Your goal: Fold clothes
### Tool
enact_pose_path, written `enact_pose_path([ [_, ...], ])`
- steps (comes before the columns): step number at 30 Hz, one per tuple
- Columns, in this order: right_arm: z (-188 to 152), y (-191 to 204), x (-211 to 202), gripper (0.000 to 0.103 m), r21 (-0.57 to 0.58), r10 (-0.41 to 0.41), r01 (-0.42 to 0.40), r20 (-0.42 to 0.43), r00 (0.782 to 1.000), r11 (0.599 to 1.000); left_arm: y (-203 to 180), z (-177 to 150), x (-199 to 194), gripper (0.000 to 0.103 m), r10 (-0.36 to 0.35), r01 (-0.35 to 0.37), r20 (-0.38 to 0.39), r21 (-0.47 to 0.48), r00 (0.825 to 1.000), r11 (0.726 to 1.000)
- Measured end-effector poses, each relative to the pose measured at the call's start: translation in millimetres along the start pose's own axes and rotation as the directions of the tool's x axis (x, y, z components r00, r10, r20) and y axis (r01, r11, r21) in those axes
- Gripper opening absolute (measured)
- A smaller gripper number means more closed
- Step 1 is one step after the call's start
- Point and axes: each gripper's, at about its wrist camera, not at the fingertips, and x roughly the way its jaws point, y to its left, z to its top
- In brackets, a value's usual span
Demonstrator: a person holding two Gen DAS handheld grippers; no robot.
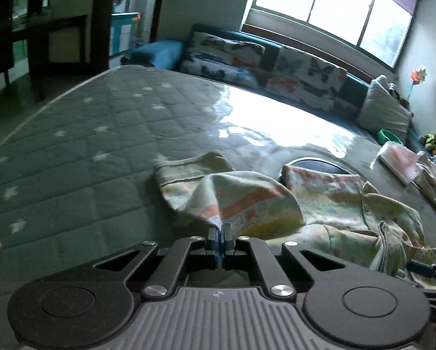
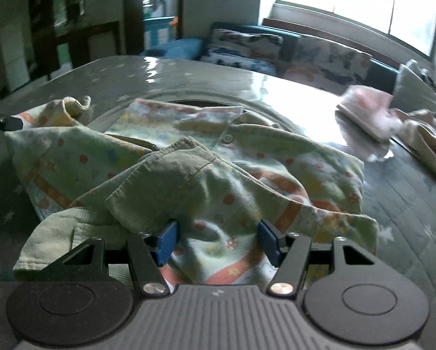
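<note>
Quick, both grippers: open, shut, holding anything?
Left gripper: shut, pinching a fold of the patterned shirt.
Right gripper: open, jaws wide apart with the shirt's cloth lying between them, not clamped.

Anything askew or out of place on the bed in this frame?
The printed garment lies crumpled, not flat: its ribbed cuff is flopped across the middle. The left gripper pinches one edge; the right gripper is open. Nothing looks spilled or damaged.
</note>
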Motion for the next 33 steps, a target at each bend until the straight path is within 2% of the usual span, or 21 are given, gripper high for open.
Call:
enact_pose_path([
  [3,-0.8,10.4,-1.9,0.055,-0.024,0.031,-0.031,0.001,1.000,0.999,11.9,-7.8,-4.4,0.002,0.029,-0.029,-0.003,-0.002,1.000,1.000],
  [5,-1.4,15.2,-4.3,0.044,-0.032,0.050,-0.050,0.004,0.999,0.998,16.9,-12.7,-3.5,0.002,0.037,-0.037,-0.019,-0.010,0.999,0.999],
  [6,-0.9,16.5,-5.1,0.034,-0.032,0.061,-0.061,0.002,0.998,0.998,18.0,-15.3,-2.7,0.002,0.038,-0.038,-0.027,-0.012,0.999,0.999],
  [10,-2.4,17.1,-11.1,0.013,-0.041,0.065,-0.065,0.009,0.998,0.997,20.7,-22.8,-0.4,0.002,0.046,-0.047,-0.046,-0.018,0.998,0.999],
  [12,-5.2,10.7,-17.9,0.006,-0.025,0.072,-0.071,0.018,0.997,0.997,21.8,-24.8,0.6,0.002,0.048,-0.050,-0.052,-0.025,0.997,0.998],
  [21,-7.7,-16.5,-43.8,0.002,0.025,-0.024,0.022,0.090,0.996,0.999,20.2,-29.0,6.0,0.002,0.061,-0.063,-0.067,-0.020,0.996,0.998],
  [26,-18.4,-48.0,-65.2,0.002,0.087,-0.122,0.113,0.116,0.986,0.990,19.5,-30.6,9.3,0.002,0.069,-0.070,-0.075,-0.017,0.995,0.997],
  [30,-41.0,-83.7,-89.2,0.002,0.146,-0.246,0.231,0.102,0.964,0.962,16.9,-29.6,12.2,0.002,0.076,-0.077,-0.075,-0.008,0.994,0.997],
  [33,-61.1,-113.1,-106.9,0.002,0.209,-0.340,0.320,0.070,0.938,0.924,16.5,-29.8,12.4,0.002,0.081,-0.081,-0.075,-0.003,0.994,0.997],
])
